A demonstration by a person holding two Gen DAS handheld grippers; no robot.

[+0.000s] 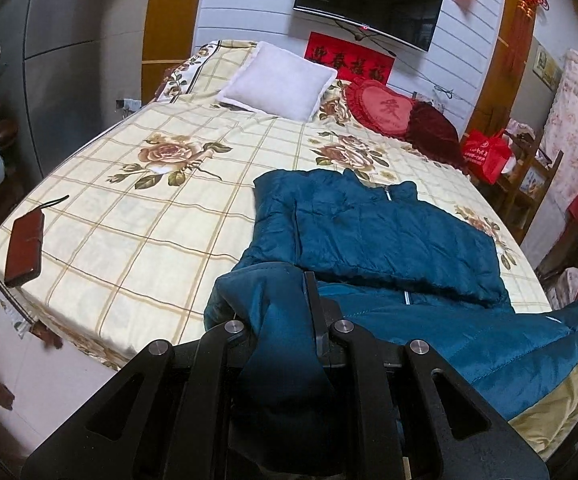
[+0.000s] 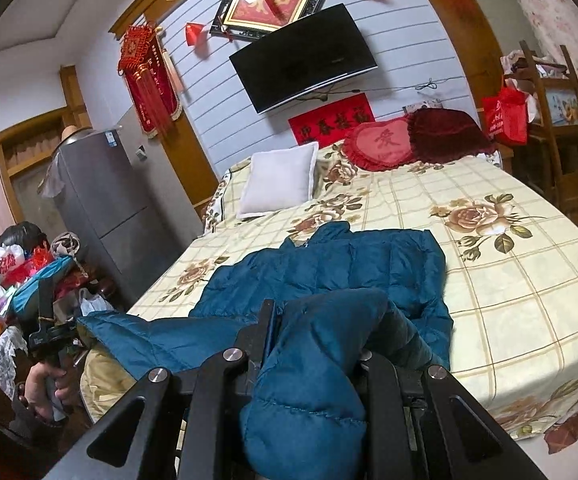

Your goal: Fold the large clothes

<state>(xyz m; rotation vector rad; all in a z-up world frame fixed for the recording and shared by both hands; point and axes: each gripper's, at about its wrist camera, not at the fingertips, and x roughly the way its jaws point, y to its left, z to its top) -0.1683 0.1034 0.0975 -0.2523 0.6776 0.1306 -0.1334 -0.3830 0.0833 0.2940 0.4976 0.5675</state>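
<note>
While the blue puffy jacket (image 1: pixel 381 236) lies on the flowery bed (image 1: pixel 149 216), its collar points toward the white pillow (image 1: pixel 277 80), so it runs long-ways up the bed. Both the left gripper (image 1: pixel 277 320) and right gripper (image 2: pixel 317 328) pinch its near edge.

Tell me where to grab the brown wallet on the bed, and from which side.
Take the brown wallet across its narrow width, coming from above. It lies flat on the bed near the edge, so only its long side edges offer purchase. Both grippers are currently shut on the blue jacket.
</note>
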